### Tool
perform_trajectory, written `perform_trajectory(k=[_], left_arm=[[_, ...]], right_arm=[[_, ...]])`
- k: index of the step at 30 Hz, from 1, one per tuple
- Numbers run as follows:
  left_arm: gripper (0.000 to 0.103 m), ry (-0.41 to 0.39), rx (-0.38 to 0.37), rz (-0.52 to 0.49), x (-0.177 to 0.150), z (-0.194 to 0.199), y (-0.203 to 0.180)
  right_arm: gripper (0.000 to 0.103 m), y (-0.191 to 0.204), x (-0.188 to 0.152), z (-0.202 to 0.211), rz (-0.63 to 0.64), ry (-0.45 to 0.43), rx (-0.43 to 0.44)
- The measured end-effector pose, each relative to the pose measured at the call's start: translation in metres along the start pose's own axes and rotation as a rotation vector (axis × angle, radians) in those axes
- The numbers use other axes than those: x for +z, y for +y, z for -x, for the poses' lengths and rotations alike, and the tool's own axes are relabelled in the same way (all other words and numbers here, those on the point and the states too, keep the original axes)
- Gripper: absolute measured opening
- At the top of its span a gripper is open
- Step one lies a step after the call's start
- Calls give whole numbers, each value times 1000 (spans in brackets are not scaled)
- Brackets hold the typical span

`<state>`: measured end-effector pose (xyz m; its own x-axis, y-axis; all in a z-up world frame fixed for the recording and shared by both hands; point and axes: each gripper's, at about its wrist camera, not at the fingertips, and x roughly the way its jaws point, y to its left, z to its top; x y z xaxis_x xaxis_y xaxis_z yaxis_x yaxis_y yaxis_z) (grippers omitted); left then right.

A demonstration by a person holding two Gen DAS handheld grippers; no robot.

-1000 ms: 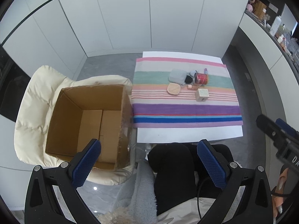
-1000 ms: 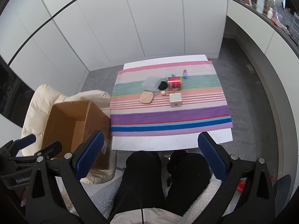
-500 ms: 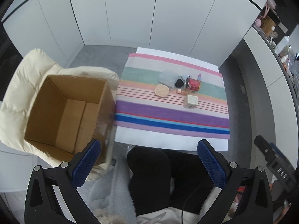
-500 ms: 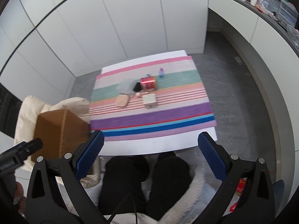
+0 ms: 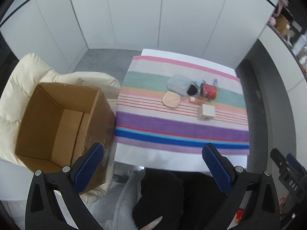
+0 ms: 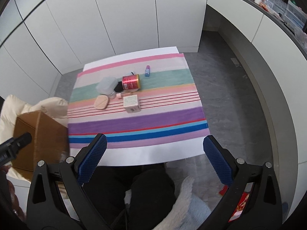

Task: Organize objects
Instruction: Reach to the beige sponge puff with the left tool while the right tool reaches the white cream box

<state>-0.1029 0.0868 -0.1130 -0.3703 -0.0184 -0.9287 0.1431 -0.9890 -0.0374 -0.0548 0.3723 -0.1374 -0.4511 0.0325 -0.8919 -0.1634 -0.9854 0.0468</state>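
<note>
- Standing at the far left, an open cardboard box rests on a cream padded chair just beside the table; nothing shows inside it, and it is judged the likely place for the items.
- Left gripper hangs above the near table edge, jaws spread wide and holding nothing.
- Striped cloth covers most of the white table; every loose item sits in one cluster toward its far side.
- Leftmost in the cluster: a clear plastic tub, judged light and thin-walled, best pinched across its short sides without squeezing hard.
- Tan puff lies flat just in front of the tub; judged soft and low, so it needs a pinch at the edge.
- Small black item, between tub and can, is too indistinct to identify.
- Red can lies on its side; judged stiff, smooth and liable to roll, so grip across the body.
- White carton, nearest the viewer, is judged light and crushable; take it by opposite flat faces.
- Small blue bottle lies apart to the right; judged slippery and thin.
- Right gripper is likewise spread wide and empty, well short of the cluster.
</note>
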Motion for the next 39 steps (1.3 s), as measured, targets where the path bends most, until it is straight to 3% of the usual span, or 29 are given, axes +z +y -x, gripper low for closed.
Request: perform_trajectory(k=[5, 9, 11, 17, 23, 29, 32, 34, 36, 39], left_arm=[[102, 40, -28, 48, 12, -53, 7], [102, 51, -39, 45, 19, -100, 8], [102, 64, -61, 51, 22, -122, 10], [98, 117, -108, 42, 34, -196, 5], [97, 164, -157, -7, 54, -258, -13], [94, 194, -153, -60, 71, -307, -34], [94, 203, -156, -75, 73, -323, -43], [94, 204, -169, -82, 75, -330, -51], [95, 201, -179, -98, 77, -336, -59], [88, 139, -118, -149, 83, -341, -73]], right_arm=[[102, 2, 3, -55, 39, -23, -58], [102, 7, 4, -105, 99, -68, -177], [102, 9, 4, -128, 123, -81, -149], [102, 23, 12, -199, 136, 13, 26], [102, 47, 25, -258, 60, 51, 155], [92, 73, 33, -303, 76, 82, 122], [83, 80, 33, -313, 95, 78, 80], [66, 83, 32, -317, 107, 82, 78], [56, 85, 30, -322, 125, 95, 90], [55, 83, 27, -319, 146, 80, 68]])
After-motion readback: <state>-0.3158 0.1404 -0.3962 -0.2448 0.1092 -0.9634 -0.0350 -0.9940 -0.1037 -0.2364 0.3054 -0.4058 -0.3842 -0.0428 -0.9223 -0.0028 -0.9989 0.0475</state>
